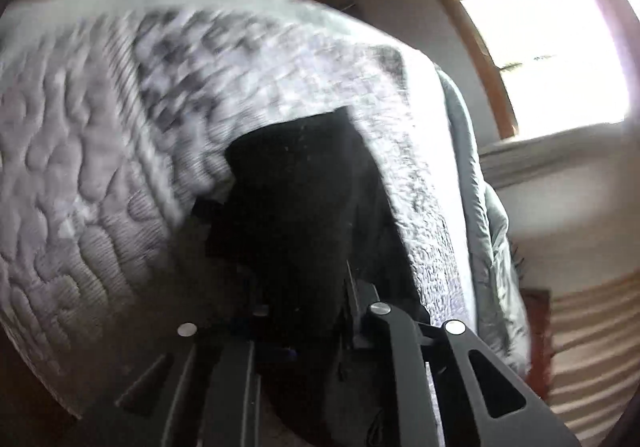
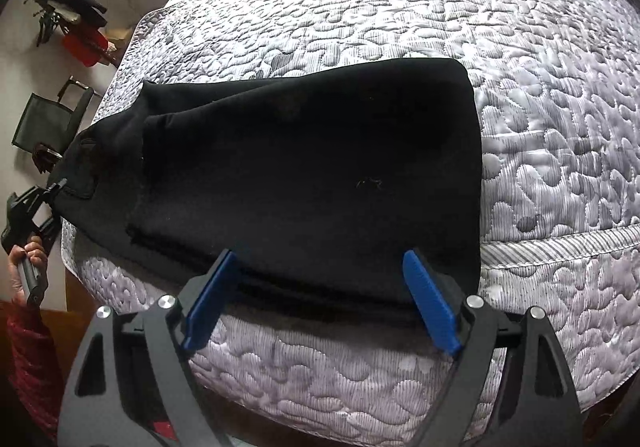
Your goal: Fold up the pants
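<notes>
Black pants (image 2: 304, 175) are lying half-folded on a quilted bed (image 2: 520, 47). The left gripper (image 2: 60, 185) is pinching their end shut; the right gripper (image 2: 320, 303) is hovering wide open, empty. A thin pinch risks slipping.

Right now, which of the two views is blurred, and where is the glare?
Left wrist view: motion blur smears the quilt, and the window is blown out white. Right wrist view: sharp, with fisheye bending; the black pants show almost no detail.

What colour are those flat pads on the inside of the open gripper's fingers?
Bright blue pads on black fingers, clearest in the right wrist view.
</notes>
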